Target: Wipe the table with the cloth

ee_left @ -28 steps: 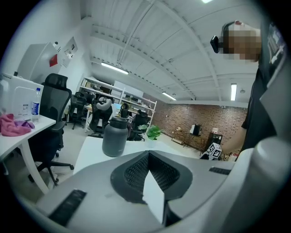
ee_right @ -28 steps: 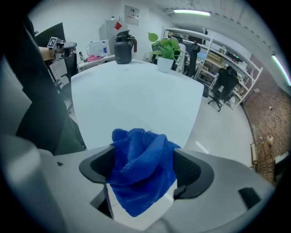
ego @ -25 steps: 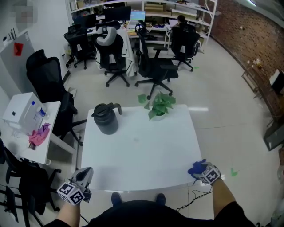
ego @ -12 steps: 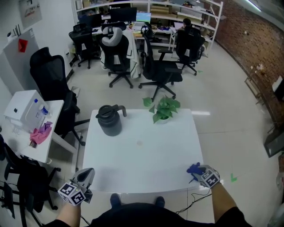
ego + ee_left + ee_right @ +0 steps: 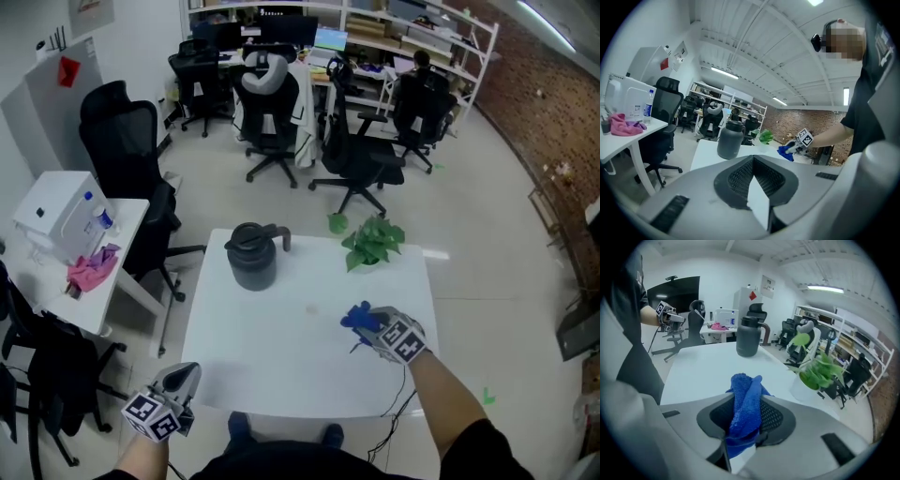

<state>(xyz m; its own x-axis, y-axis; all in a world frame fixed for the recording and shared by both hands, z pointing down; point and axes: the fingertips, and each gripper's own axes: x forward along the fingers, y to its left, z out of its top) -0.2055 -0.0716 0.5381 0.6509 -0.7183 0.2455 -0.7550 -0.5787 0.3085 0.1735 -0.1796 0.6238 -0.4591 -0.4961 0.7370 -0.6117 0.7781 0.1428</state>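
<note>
Left tool (image 5: 180, 375) is hovering off the counter's (image 5: 281, 361) near left corner, jaws together, empty. Right tool (image 5: 364, 325) is gripping the blue cloth (image 5: 744, 401) over mid-counter, its jaws having just been closing on it. Jug (image 5: 253, 258) and plant (image 5: 373, 242) are standing at the far edge.

The cloth (image 5: 743, 387) is deep blue with a nubbly weave, set against the pale grey shell and black ribbed pads of the right gripper (image 5: 748, 404). Its cube carries black-and-white square markers (so does the left gripper (image 5: 180, 377)). The table (image 5: 272, 361) is plain white, the jug (image 5: 253, 258) dark grey, the plant (image 5: 373, 242) bright green, and the rag (image 5: 91, 269) pink.
</note>
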